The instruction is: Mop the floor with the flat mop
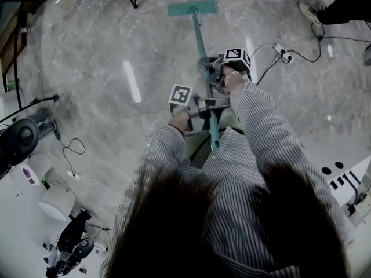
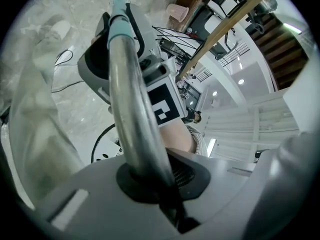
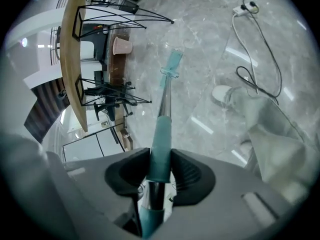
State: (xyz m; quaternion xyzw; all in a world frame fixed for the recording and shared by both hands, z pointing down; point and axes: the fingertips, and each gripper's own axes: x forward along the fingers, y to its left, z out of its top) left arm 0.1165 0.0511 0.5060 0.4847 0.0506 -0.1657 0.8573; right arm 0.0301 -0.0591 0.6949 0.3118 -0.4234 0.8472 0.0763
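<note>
A person in striped sleeves (image 1: 261, 120) holds the flat mop (image 1: 200, 39) out in front, both grippers clamped on its handle (image 1: 212, 123). The teal mop head (image 1: 192, 8) lies crosswise on the grey marble floor (image 1: 104, 68) at the far end, well away from the person's body, and the handle slants back from it toward the chest. The right gripper (image 1: 215, 74) sits lower on the handle, nearer the mop head; in the right gripper view, this gripper (image 3: 159, 171) has its jaws pressed on either side of the handle's teal sleeve (image 3: 161, 144), with the pole running on to the mop head (image 3: 173, 61). The left gripper (image 1: 206, 106) grips higher up, close to the body; in the left gripper view, its jaws are closed round the bare metal pole (image 2: 132, 109). A black cable (image 1: 301, 57) and a white power strip (image 1: 281, 50) lie on the floor to the right of the mop.
</note>
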